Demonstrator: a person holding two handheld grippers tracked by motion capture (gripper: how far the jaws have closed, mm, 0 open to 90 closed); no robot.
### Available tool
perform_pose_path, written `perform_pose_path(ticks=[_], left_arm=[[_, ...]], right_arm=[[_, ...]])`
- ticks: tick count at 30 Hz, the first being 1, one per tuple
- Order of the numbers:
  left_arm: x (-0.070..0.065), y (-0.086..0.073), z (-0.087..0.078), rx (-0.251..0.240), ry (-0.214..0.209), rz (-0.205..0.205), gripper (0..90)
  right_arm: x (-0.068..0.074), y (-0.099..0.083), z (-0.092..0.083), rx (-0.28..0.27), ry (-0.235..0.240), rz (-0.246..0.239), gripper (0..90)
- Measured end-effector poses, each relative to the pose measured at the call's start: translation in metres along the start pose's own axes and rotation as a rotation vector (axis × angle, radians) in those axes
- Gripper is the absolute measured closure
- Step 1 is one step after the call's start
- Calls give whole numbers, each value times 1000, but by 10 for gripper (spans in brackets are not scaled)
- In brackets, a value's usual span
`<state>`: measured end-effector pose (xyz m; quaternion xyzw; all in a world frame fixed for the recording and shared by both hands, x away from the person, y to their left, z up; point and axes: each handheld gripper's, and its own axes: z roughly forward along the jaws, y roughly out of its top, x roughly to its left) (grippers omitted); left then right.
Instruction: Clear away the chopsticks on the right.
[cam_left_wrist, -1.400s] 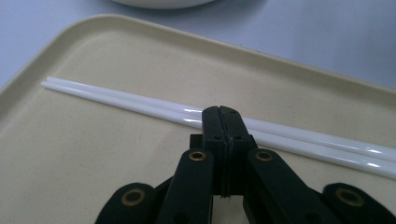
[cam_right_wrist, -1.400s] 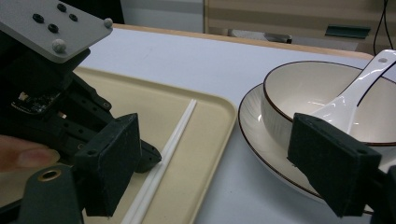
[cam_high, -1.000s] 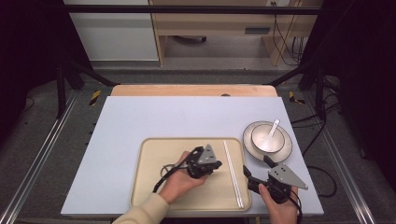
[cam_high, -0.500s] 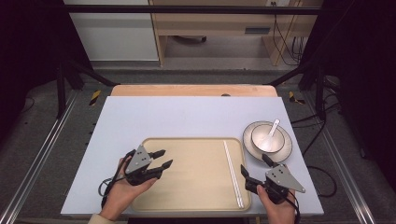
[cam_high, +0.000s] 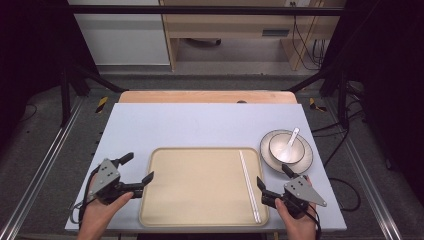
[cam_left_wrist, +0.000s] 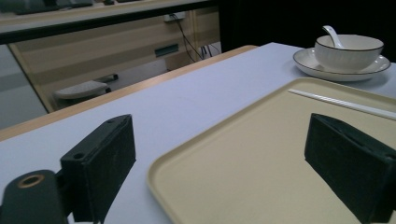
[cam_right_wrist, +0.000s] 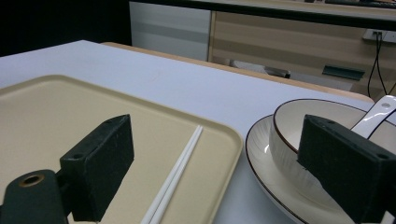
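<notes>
Now left gripper (cam_high: 137, 170) level, empty, right gripper (cam_high: 272, 180) level

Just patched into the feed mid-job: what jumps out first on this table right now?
The big beige tray at the near middle of the table, with white chopsticks lying along its right edge. Right of it, a white bowl with a spoon in it sits on a plate. The left hand-held gripper and the right hand-held gripper flank the tray, both open and empty.

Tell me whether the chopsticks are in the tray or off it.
In it: the chopsticks lie flat along the tray's right edge, inside its rim.
</notes>
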<state>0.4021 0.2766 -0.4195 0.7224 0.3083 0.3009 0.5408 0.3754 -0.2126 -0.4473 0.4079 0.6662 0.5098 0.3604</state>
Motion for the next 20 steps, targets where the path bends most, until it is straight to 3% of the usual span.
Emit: perform_pose_path(ticks=[3,12,15,17,20], left_arm=[[11,-10,-14,-18,29,-8,33],[35,-38,-49,-46,133,-26,26],[42,-48,-53,-36,152,-72,20],[45,-49,-53,-55,157,-97,20],[46,-50,-48,-50,148,-94,20]], right_arm=[[0,0,0,-5,-6,4,103],[-3,-3,2,8,9,-6,58],[-3,-4,4,24,0,-3,47],[-4,-5,5,39,-11,-2,43],[-5,-8,6,74,-22,7,42]])
